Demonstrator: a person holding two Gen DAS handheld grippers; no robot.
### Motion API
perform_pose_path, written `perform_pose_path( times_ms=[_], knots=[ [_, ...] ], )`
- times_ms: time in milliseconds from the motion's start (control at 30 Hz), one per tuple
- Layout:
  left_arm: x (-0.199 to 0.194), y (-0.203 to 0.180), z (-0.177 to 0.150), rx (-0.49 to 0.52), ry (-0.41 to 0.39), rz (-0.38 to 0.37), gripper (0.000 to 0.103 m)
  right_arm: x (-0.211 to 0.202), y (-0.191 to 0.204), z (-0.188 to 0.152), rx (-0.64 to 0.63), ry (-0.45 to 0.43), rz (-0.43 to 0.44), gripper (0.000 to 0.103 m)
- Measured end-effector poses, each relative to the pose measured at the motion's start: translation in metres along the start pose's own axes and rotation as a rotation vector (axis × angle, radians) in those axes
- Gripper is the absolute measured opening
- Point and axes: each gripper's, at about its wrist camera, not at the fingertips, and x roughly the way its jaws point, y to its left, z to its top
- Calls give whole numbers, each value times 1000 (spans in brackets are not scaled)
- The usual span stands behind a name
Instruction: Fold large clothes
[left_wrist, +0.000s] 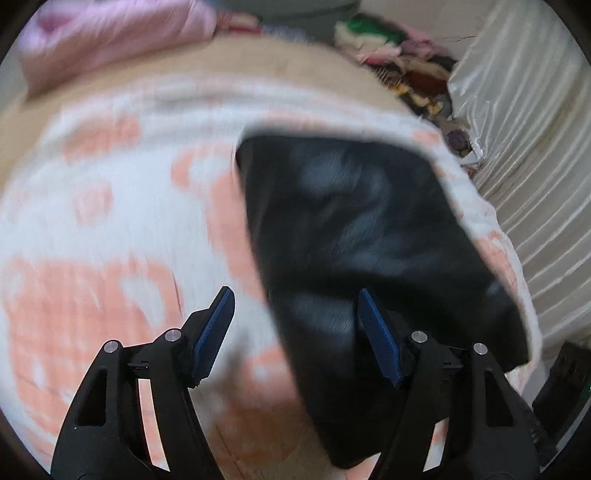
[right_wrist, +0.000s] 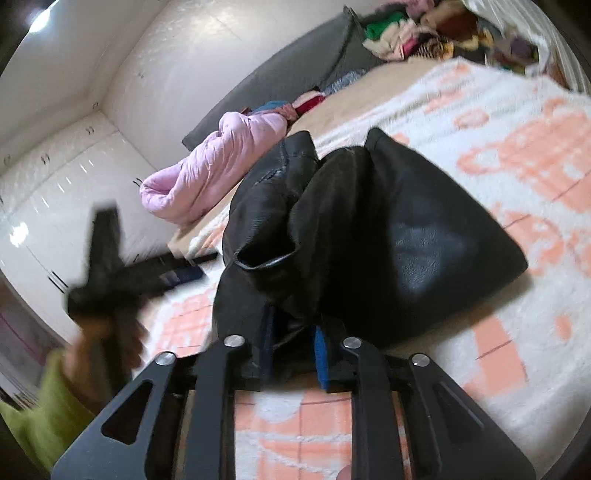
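Risk: black leather jacket (right_wrist: 369, 236), heaped on the peach-and-white blanket (right_wrist: 517, 155), may slump unfolded, since left gripper (left_wrist: 295, 332) stands apart and right gripper (right_wrist: 291, 350) barely straddles its edge.

Bright indoor light, motion blur, fisheye edges.

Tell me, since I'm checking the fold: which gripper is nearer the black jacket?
Right. The right gripper has the black jacket between its fingers; the left gripper hovers open over its edge.

Pink quilt (right_wrist: 214, 162), white wardrobe (right_wrist: 55, 206), grey headboard (right_wrist: 280, 74)
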Motion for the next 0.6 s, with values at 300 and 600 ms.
perform_pose_path(
  times_ms=[300,600],
  knots=[
    [2,1,-6,10,-26,-21,61,32,42,86,-110,180,-136,95],
    [-8,15,-8,-70,-30,-115,66,59,97,113,-431,198,-145,25]
  ],
)
